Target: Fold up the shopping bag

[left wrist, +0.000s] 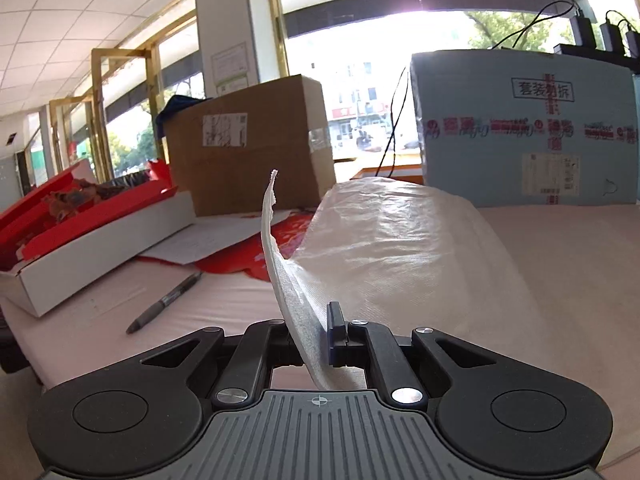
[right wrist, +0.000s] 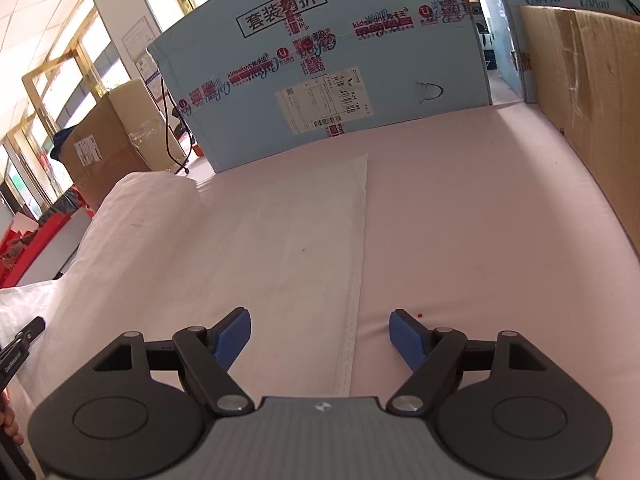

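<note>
An edge of the white shopping bag (left wrist: 392,240) is pinched and lifted by the left tongs (left wrist: 316,336); its hem is straddled by the spread, empty right tongs (right wrist: 320,336) on the desk (right wrist: 480,220).

Shopfront stockroom: shipping cartons (left wrist: 528,128) (labelled) beside street windows (left wrist: 348,92).

Bag (right wrist: 248,232) lies flat on table (right wrist: 480,208), its left part lifted and curled over. Left gripper (left wrist: 316,336) at bag's near-left edge, right gripper (right wrist: 320,336) over its right edge. Taped box (right wrist: 320,60) behind bag; cardboard box (left wrist: 248,148) back-left; cardboard wall (right wrist: 592,112) on right. Pen (left wrist: 164,304) left of bag, open tray box (left wrist: 92,236) further left.
</note>
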{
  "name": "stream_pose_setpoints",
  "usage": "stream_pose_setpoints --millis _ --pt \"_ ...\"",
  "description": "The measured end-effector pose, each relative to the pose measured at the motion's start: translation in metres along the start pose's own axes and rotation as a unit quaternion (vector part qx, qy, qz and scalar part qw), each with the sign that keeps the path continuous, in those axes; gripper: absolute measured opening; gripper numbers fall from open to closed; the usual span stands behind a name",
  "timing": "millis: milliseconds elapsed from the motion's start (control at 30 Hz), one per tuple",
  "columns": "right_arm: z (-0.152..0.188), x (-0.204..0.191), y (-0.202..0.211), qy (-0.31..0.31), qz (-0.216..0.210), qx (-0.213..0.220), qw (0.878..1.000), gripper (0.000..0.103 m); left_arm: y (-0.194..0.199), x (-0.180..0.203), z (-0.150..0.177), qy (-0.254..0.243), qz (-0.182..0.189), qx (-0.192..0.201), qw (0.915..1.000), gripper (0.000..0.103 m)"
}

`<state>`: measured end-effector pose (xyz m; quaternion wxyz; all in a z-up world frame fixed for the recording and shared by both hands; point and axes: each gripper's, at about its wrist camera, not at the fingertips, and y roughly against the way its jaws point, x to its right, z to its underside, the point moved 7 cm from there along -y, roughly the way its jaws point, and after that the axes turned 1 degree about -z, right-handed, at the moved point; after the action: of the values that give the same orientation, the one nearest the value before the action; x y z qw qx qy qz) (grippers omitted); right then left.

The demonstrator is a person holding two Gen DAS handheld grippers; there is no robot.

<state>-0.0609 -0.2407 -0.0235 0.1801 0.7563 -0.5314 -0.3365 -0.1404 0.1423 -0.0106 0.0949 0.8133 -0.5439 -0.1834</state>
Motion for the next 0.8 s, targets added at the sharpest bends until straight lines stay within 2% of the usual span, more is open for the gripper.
stream_pose_setpoints --millis 100,167,233,267,333,400,533,667,800 --pt "0.004 -0.016 -0.012 0.060 0.046 -0.009 0.997 0.087 -0.001 -0.011 0.006 0.003 -0.024 -0.006 0.9997 0.008" --pt "0.013 -0.028 -0.016 0.116 0.083 -0.009 0.990 0.084 -0.002 -0.016 0.008 0.011 -0.030 -0.009 0.9995 0.008" --pt "0.018 -0.037 -0.013 0.142 0.072 0.002 0.987 0.060 -0.004 -0.017 0.008 0.012 -0.024 -0.011 0.9996 0.008" --pt "0.020 -0.041 -0.011 0.153 0.066 0.008 0.986 0.054 -0.005 -0.017 0.008 0.013 -0.021 -0.011 0.9996 0.008" --pt "0.022 -0.044 -0.009 0.158 0.055 0.013 0.986 0.027 -0.006 -0.015 0.009 0.014 -0.015 -0.010 0.9997 0.008" --pt "0.023 -0.047 -0.006 0.162 0.044 0.017 0.986 0.007 -0.006 -0.013 0.010 0.015 -0.007 -0.010 0.9998 0.008" --pt "0.018 -0.042 0.003 0.128 0.016 0.035 0.991 0.003 -0.004 -0.009 0.010 0.021 0.008 -0.006 0.9997 0.008" --pt "0.002 -0.033 0.030 0.126 0.040 0.096 0.987 0.003 -0.004 0.000 0.003 0.026 0.034 0.009 0.9990 0.008" --pt "-0.008 -0.006 0.055 0.104 0.066 0.118 0.985 0.003 -0.002 0.026 -0.004 0.018 0.080 0.018 0.9965 0.008"
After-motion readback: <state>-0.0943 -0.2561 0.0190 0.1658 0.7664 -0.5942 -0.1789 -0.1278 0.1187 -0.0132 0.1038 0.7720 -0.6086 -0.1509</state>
